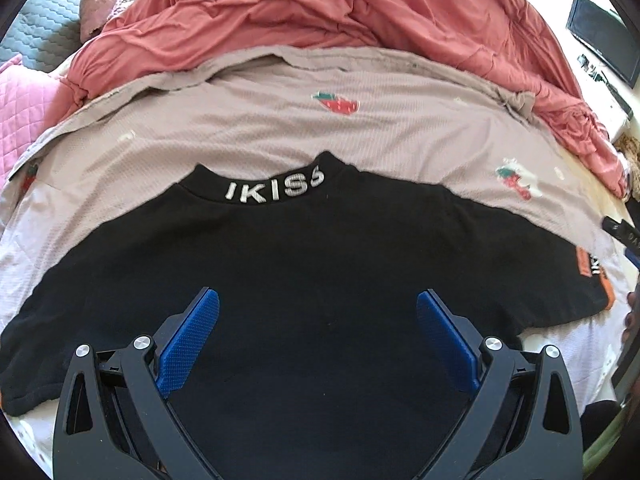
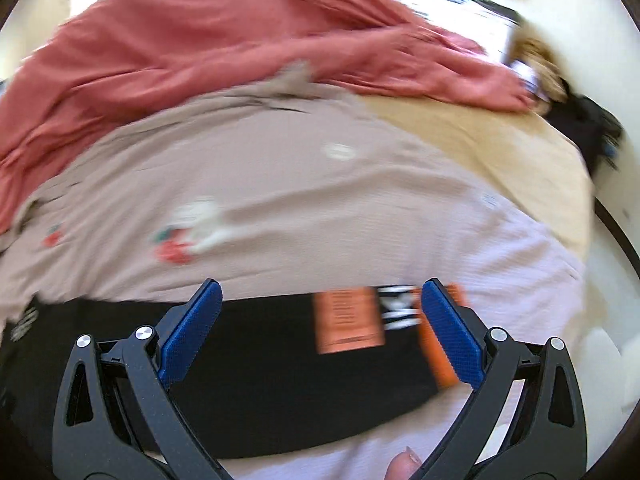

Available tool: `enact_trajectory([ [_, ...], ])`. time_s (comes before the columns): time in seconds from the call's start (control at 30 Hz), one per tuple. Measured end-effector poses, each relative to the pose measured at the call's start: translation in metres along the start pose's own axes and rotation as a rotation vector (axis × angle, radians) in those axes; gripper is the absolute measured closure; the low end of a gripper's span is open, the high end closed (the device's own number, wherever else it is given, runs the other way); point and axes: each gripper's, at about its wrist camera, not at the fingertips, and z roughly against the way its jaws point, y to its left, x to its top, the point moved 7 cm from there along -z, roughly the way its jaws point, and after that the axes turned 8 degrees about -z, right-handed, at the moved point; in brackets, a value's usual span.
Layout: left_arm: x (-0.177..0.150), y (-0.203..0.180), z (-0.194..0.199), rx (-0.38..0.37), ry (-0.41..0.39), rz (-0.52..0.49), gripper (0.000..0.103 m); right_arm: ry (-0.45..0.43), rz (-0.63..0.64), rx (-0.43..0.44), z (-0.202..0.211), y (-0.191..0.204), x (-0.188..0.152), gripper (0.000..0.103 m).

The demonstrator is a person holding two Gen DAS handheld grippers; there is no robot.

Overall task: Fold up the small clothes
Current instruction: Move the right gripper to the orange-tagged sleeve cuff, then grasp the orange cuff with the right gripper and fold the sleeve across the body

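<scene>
Black knit fills the lower half of the left wrist view: a small black shirt [image 1: 304,264] lies spread flat, collar away from the camera, with the white letters "IKISS" stitched across the neckband [image 1: 275,191]. It rests on a pale mauve bed sheet [image 1: 256,120] printed with strawberries, and a crumpled coral-red blanket [image 1: 320,8] is heaped beyond the sheet's far edge. At the left a pink quilted cover [image 1: 24,108] shows, with a grey quilted one behind it; at the right a dark screen [image 1: 604,36] stands on a white surface. The left gripper [image 1: 318,304] hangs over the middle of the shirt with its blue-padded fingers spread wide, nothing between them. One sleeve reaches to the right and ends in an orange patch [image 1: 588,268]. From the right wrist view, which is smeared by motion blur, the right gripper [image 2: 322,296] is likewise spread wide and empty, poised above that sleeve of the black shirt [image 2: 260,360], whose orange label [image 2: 348,320] and orange cuff lie between and just under the blue pads. The mauve sheet [image 2: 304,184] runs beyond it, the coral blanket [image 2: 200,48] lies farther back, and a tan cloth [image 2: 500,148] covers the right corner. A fingertip [image 2: 404,466] shows at the bottom edge.
</scene>
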Motion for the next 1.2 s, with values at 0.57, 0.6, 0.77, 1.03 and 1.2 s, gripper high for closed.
enact_trajectory([
  [0.57,-0.034,0.001,-0.048,0.032,0.108,-0.075,0.004,0.249,-0.247,-0.132,-0.064,-0.082,-0.031,0.035],
  [0.6,-0.035,0.001,-0.047,0.031,0.106,-0.072,0.004,0.250,-0.250,-0.113,-0.063,-0.081,-0.032,0.043],
  [0.77,-0.035,0.002,-0.037,0.013,0.093,-0.037,0.004,0.232,-0.277,0.002,-0.058,-0.071,-0.026,0.087],
  [1.03,-0.036,0.009,-0.007,-0.014,0.037,0.024,0.004,0.095,-0.163,0.468,0.007,0.036,0.004,0.090],
  [1.2,-0.038,0.043,0.010,0.068,0.027,0.072,0.004,0.142,0.033,0.723,0.058,0.150,-0.031,0.090],
])
